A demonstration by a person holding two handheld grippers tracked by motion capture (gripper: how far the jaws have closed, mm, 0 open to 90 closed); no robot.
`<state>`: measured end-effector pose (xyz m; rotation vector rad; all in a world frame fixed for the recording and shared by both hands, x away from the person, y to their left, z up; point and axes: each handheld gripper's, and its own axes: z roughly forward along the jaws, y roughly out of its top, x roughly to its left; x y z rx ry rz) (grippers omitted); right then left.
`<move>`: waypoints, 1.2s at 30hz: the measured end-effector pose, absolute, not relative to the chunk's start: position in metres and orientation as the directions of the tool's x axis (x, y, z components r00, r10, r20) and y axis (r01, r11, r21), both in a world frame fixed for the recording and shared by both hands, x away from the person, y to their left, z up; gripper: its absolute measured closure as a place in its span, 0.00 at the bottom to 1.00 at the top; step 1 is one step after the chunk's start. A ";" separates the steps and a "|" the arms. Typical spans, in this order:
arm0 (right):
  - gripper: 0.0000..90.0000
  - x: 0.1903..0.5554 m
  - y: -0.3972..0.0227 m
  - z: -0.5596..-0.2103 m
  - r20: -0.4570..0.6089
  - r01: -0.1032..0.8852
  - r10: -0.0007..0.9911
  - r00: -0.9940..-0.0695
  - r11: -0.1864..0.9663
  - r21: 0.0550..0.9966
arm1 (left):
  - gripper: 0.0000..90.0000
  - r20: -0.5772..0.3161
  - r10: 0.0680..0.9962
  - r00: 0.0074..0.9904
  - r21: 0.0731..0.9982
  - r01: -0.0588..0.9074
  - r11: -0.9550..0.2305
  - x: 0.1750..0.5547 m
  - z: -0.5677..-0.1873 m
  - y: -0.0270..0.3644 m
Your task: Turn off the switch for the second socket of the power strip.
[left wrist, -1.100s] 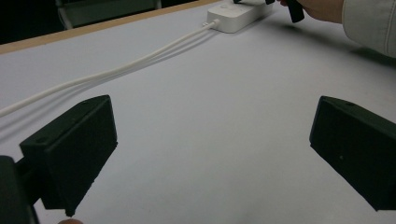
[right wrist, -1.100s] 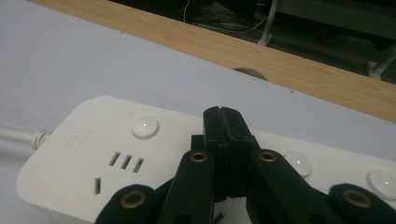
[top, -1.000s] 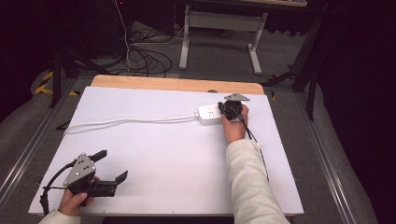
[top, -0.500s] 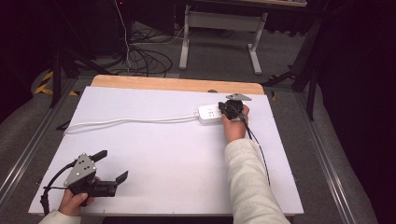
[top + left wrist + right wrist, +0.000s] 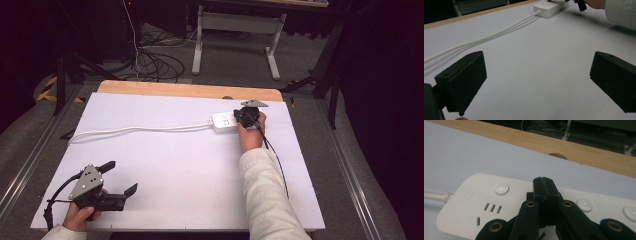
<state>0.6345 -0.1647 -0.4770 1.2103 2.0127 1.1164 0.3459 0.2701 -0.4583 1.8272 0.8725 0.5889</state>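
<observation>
A white power strip [image 5: 223,121] lies at the far right of the white table top [image 5: 190,170], with its white cord [image 5: 140,130] running left. My right gripper [image 5: 246,116] is over the strip's right part. In the right gripper view its jaws are pressed together, and the right gripper [image 5: 543,182] is shut with its tip above the strip [image 5: 474,202], between two round buttons [image 5: 501,188] [image 5: 584,204]. My left gripper [image 5: 119,178] rests near the front left corner. The left gripper [image 5: 536,82] is open with nothing between its jaws. Far off lie the strip [image 5: 550,8] and cord [image 5: 486,37].
A wooden strip [image 5: 190,90] edges the table's far side, with a round hole [image 5: 557,156] in it behind the power strip. Beyond the table are a metal stand [image 5: 235,30] and cables on the floor [image 5: 155,60]. Metal rails [image 5: 30,160] run along both sides.
</observation>
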 end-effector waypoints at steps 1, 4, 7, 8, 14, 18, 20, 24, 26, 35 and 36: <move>1.00 0.634 -0.164 -0.477 -0.027 0.449 0.891 -0.454 0.255 0.856 | 0.02 0.011 0.782 0.623 0.919 0.302 -0.254 0.346 -0.458 0.270; 1.00 0.634 -0.164 -0.477 -0.019 0.461 0.895 -0.447 0.248 0.852 | 0.02 0.010 0.782 0.623 0.919 0.302 -0.252 0.346 -0.458 0.270; 1.00 0.634 -0.164 -0.477 -0.020 0.459 0.894 -0.448 0.248 0.853 | 0.02 0.011 0.781 0.624 0.919 0.301 -0.253 0.345 -0.458 0.270; 1.00 0.634 -0.164 -0.477 -0.019 0.457 0.893 -0.450 0.249 0.854 | 0.02 0.010 0.782 0.624 0.919 0.302 -0.253 0.345 -0.458 0.270; 1.00 0.630 -0.168 -0.466 -0.017 0.445 0.891 -0.454 0.243 0.862 | 0.02 0.003 0.784 0.620 0.921 0.304 -0.243 0.346 -0.458 0.270; 1.00 0.623 -0.171 -0.451 -0.015 0.416 0.881 -0.473 0.238 0.878 | 0.02 0.010 0.782 0.623 0.922 0.297 -0.248 0.345 -0.457 0.271; 1.00 0.619 -0.171 -0.445 -0.020 0.411 0.878 -0.478 0.243 0.879 | 0.02 0.006 0.782 0.623 0.923 0.297 -0.243 0.345 -0.457 0.271; 0.98 0.612 -0.169 -0.436 -0.037 0.391 0.872 -0.488 0.256 0.884 | 0.02 0.014 0.779 0.627 0.924 0.290 -0.250 0.345 -0.456 0.269; 0.98 0.609 -0.167 -0.431 -0.053 0.374 0.866 -0.496 0.268 0.888 | 0.02 0.004 0.779 0.627 0.924 0.296 -0.243 0.345 -0.456 0.268; 0.97 0.600 -0.170 -0.418 -0.042 0.364 0.861 -0.506 0.258 0.895 | 0.02 0.001 0.781 0.625 0.924 0.297 -0.239 0.346 -0.457 0.268; 0.96 0.599 -0.171 -0.417 -0.042 0.365 0.860 -0.508 0.260 0.894 | 0.02 0.002 0.781 0.625 0.924 0.297 -0.240 0.346 -0.457 0.268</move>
